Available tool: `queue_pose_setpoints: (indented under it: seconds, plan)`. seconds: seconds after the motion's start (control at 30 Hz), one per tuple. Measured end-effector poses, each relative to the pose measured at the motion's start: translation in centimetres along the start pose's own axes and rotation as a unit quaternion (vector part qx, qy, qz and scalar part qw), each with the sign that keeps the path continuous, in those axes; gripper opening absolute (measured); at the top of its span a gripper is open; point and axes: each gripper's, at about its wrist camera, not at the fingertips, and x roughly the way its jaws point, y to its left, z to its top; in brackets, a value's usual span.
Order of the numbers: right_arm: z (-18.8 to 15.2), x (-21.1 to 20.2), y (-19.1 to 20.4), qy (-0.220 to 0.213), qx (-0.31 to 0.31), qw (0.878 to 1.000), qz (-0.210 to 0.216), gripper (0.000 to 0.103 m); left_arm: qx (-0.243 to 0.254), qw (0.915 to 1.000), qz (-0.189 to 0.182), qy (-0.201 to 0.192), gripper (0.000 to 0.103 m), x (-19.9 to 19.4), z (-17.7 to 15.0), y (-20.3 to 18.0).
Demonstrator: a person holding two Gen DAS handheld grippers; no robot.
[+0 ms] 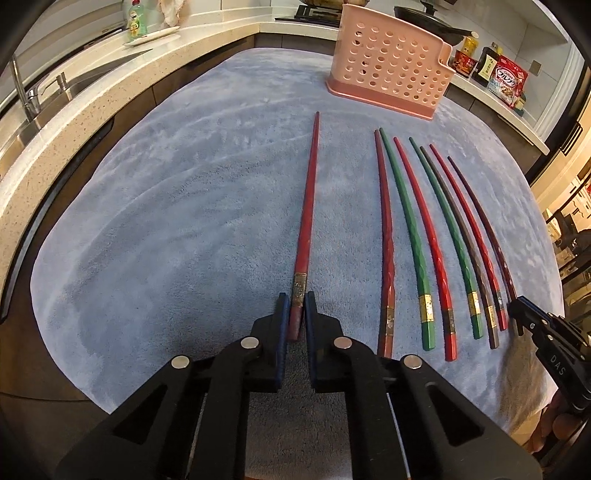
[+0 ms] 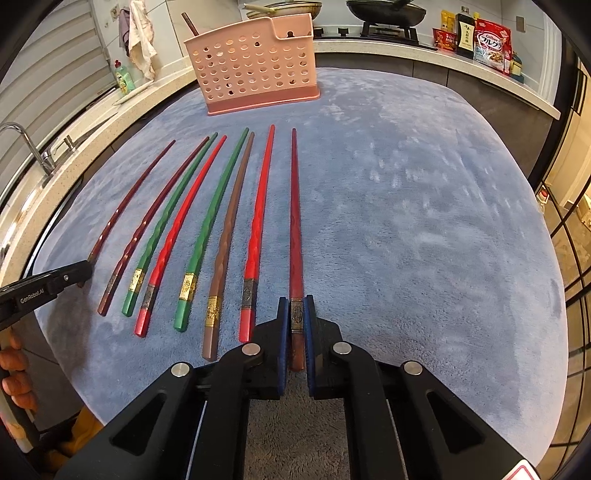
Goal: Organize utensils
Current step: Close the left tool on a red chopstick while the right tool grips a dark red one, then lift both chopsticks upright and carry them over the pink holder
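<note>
Several chopsticks lie side by side on a blue-grey cloth [image 1: 166,221]. My left gripper [image 1: 296,306] is shut on the handle end of a dark red chopstick [image 1: 308,206], the leftmost one, apart from the row. My right gripper [image 2: 296,308] is shut on the handle end of a dark maroon chopstick [image 2: 294,221], the rightmost one. Between them lie red, green and brown chopsticks [image 2: 199,229]. A pink perforated utensil holder [image 1: 391,62] stands at the far edge of the cloth; it also shows in the right wrist view [image 2: 255,70], with one utensil handle sticking out.
A sink with a faucet [image 1: 22,92] and a green soap bottle [image 1: 137,20] are on the counter at left. Pans sit on a stove [image 2: 384,14] at the back. Bottles and a cereal bag [image 2: 491,40] stand at back right. The cloth [image 2: 424,221] covers the table.
</note>
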Motion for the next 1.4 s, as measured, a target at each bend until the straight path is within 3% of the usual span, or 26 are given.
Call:
queue_pose_setpoints:
  seconds: [0.27, 0.77, 1.4]
  plan:
    - [1.4, -2.6, -0.3, -0.031, 0.004, 0.999, 0.007, 0.007, -0.004, 0.9997, -0.009, -0.022, 0.008, -2.3, 1.0, -0.2]
    - [7.6, -9.9, -1.2, -0.139, 0.010, 0.990, 0.018, 0.007, -0.008, 0.9944, -0.028, -0.102, 0.007, -8.9, 5.5, -0.3]
    - [13.0, -12.5, -2.7, -0.200, 0.028, 0.979, 0.029, 0.007, -0.006, 0.9860, -0.014, -0.166, 0.007, -12.2, 12.3, -0.4]
